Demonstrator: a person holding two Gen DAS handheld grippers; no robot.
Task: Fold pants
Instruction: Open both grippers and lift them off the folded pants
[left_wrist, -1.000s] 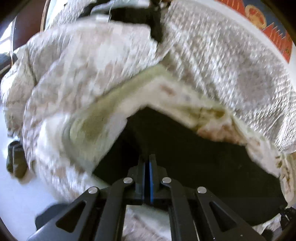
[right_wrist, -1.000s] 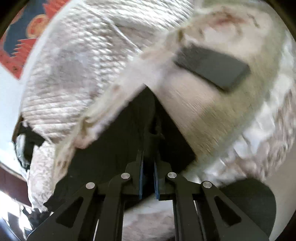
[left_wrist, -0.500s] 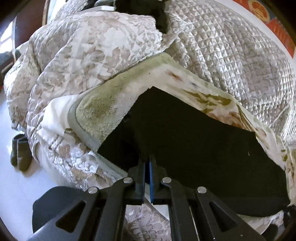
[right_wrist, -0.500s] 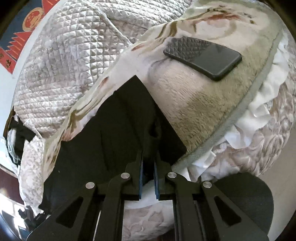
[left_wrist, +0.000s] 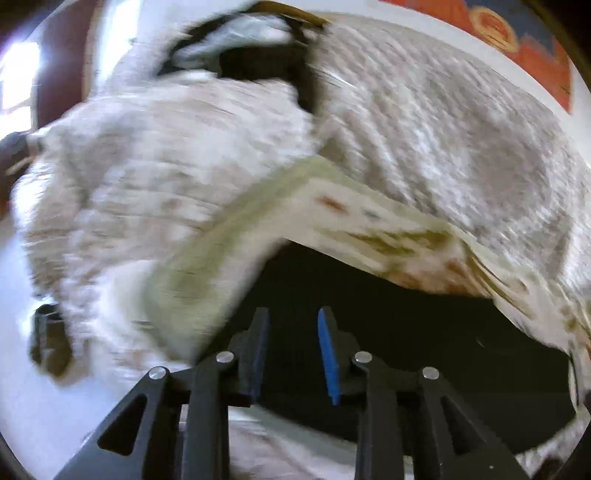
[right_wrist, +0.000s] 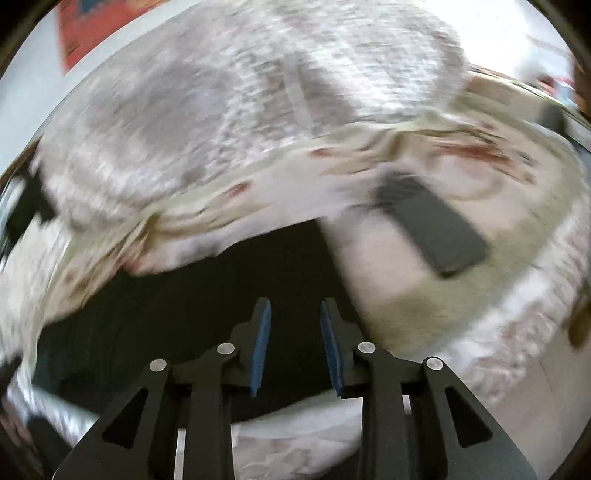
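The black pants (left_wrist: 406, 332) lie flat on a plush cream blanket (left_wrist: 332, 218) on the bed. They also show in the right wrist view (right_wrist: 184, 302). My left gripper (left_wrist: 291, 354) is open just above the pants' left edge and holds nothing. My right gripper (right_wrist: 295, 347) is open above the pants' right edge and holds nothing. Both views are blurred by motion.
A dark phone (right_wrist: 432, 229) lies on the blanket to the right of the pants. A quilted grey bedspread (left_wrist: 443, 122) covers the bed behind. Dark clothes (left_wrist: 258, 62) lie at the far end. A dark sock (left_wrist: 48, 339) is on the white floor at left.
Both grippers were shut on the pants' edge and have opened, letting the cloth go. Both cameras have pulled back and are moving, so the views are blurred.
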